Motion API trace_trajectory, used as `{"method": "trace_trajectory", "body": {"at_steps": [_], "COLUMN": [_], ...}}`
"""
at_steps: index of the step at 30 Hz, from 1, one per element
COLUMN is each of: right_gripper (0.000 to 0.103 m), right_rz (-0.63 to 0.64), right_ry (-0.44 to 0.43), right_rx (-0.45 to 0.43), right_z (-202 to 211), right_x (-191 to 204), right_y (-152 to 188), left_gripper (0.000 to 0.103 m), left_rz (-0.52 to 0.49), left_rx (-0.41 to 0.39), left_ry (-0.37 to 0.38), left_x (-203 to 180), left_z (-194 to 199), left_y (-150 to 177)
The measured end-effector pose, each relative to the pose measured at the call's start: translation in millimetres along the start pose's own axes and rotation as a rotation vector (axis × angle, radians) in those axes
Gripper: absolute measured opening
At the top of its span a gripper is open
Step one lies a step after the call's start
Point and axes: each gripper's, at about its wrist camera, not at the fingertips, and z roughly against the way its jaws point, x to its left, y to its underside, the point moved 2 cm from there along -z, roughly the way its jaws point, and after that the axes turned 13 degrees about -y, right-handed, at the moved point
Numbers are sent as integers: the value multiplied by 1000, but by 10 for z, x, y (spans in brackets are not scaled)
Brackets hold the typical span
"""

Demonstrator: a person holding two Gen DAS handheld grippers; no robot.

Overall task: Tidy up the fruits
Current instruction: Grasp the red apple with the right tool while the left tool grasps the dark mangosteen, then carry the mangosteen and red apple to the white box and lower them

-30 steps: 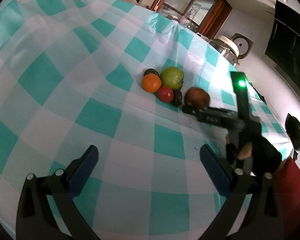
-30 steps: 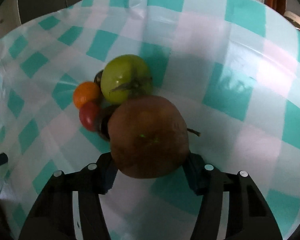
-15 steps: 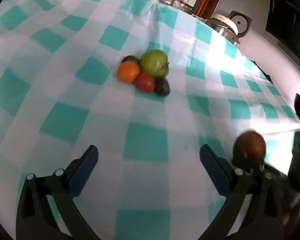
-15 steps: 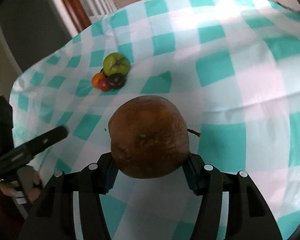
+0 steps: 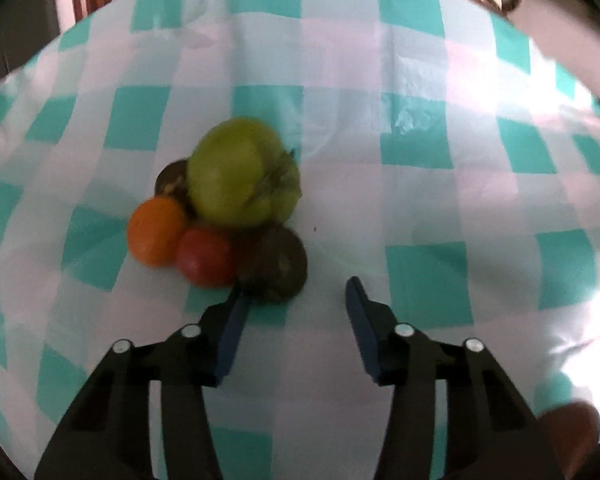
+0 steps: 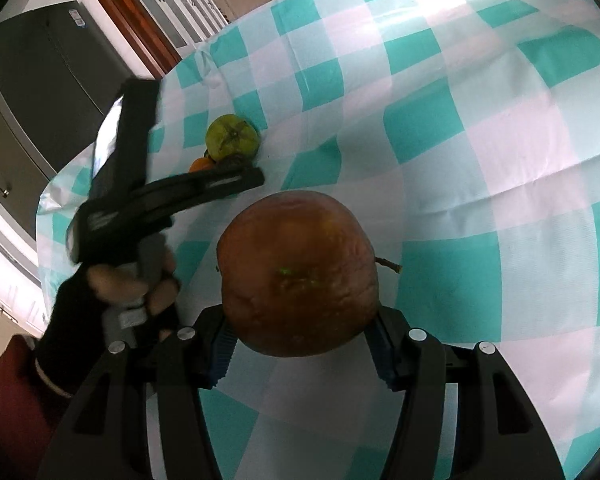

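Left gripper (image 5: 294, 292) nearer fruit pile (image 5: 224, 208)

Black tongs (image 5: 296, 294) with blue pads (image 5: 230, 332) and silver screws — black fingerless glove (image 6: 74, 300), maroon sleeve (image 6: 4, 392).

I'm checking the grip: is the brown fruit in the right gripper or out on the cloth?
In. The brown fruit sits between the right gripper's blue pads, raised over the cloth.

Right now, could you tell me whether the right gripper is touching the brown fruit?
Touching. The right wrist view shows the right gripper with both blue pads pressed against the sides of the brown fruit, which is held clear above the checked tablecloth.
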Motion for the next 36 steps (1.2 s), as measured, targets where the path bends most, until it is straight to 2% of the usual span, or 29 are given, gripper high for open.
{"method": "trace_trajectory", "body": {"at_steps": [3,4,6,13,20,28,36], "right_gripper": [56,56,56,56,56,56,56], "right_rz": [-2,-1,1,4,1,-11,-16], "right_ry": [-5,-5,-3,0,-5,-24,-8], "right_rx": [-2,-2,-1,1,0,-5,-13], "right_z": [13,16,14,13,14,11,21], "right_x": [-10,-10,-9,-2,-8,-26,-34], "right_y": [11,14,18,10,9,5,7], "left_gripper": [28,27,27,27,27,27,27], "left_rz": [4,4,8,25,57,73,27], "left_rx": [-3,0,-8,-54,-48,-46,-96], "left_ry": [-16,-9,49,167,206,196,141], "left_x": [-33,-30,1,416,501,644,837], "left_z": [-21,-5,90,543,632,759,1084], "left_y": [-33,-11,96,692,909,1028,1300]}}
